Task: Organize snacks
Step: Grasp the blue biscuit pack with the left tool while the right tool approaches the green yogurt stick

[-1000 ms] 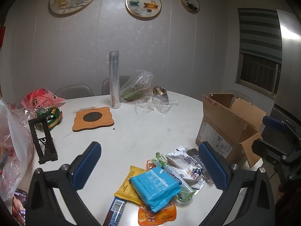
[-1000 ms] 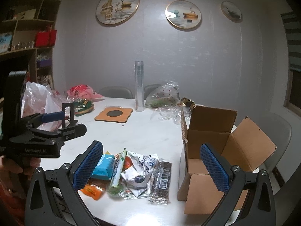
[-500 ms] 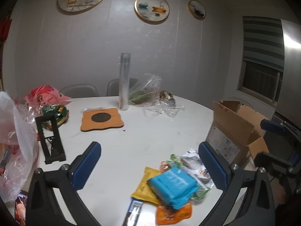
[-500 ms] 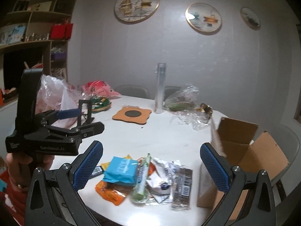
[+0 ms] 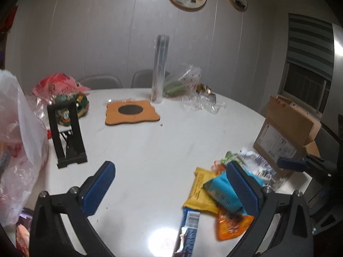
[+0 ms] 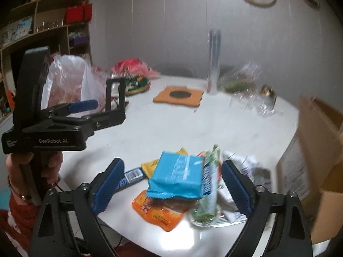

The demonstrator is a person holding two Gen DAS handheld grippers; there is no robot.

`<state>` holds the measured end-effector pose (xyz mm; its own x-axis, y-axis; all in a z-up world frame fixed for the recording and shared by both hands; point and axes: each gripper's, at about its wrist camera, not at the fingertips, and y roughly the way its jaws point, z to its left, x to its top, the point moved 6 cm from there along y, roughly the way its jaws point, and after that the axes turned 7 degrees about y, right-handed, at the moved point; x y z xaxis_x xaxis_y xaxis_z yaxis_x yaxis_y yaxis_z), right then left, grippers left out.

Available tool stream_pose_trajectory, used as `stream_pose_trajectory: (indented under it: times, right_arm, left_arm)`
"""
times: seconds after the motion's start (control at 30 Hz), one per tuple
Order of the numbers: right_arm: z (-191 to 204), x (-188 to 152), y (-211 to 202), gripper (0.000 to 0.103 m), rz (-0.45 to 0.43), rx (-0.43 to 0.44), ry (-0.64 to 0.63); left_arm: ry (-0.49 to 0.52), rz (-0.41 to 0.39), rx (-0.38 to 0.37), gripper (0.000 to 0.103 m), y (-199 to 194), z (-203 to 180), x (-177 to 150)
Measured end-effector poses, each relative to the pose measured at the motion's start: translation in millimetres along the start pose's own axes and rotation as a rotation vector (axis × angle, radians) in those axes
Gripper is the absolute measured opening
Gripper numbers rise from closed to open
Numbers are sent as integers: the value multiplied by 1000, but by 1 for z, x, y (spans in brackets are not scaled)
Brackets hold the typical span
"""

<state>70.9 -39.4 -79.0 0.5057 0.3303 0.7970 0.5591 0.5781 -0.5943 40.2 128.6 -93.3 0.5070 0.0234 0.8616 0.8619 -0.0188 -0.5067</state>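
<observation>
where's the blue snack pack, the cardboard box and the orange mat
blue snack pack (image 6: 175,175), right wrist view, middle of its top face
cardboard box (image 5: 276,138), left wrist view, printed side wall
orange mat (image 5: 131,116), left wrist view, orange part below the dark circle

Snack packets (image 6: 178,177) are lying heaped at the near edge of the table (image 5: 150,141), with the open cardboard box (image 5: 287,132) standing just to their right. A trivet (image 5: 131,112) is lying farther back, a tall roll (image 5: 159,68) standing behind it. A stand (image 5: 66,132) is sitting at left, bags (image 5: 19,132) beside it.
</observation>
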Motion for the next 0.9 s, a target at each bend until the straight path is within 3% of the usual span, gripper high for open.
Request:
stream_pose_trajectory:
  times: [0.33,0.57,0.77,0.9]
  right_arm:
    - [-14,-14,45,87,88,-23,46]
    - [-6,-21,45,87,124,81,46]
    - [12,-24,39,87,123,232,53]
    - [5,-28,27,86,103,188,34]
  left_arm:
    - [9,66,-96,102,32,-9,-17]
    - [3,106,-266,102,44,-39,-18]
    - [21,109,-277,102,42,-54,-14]
    - [31,140,-274,102,45,-62,-14]
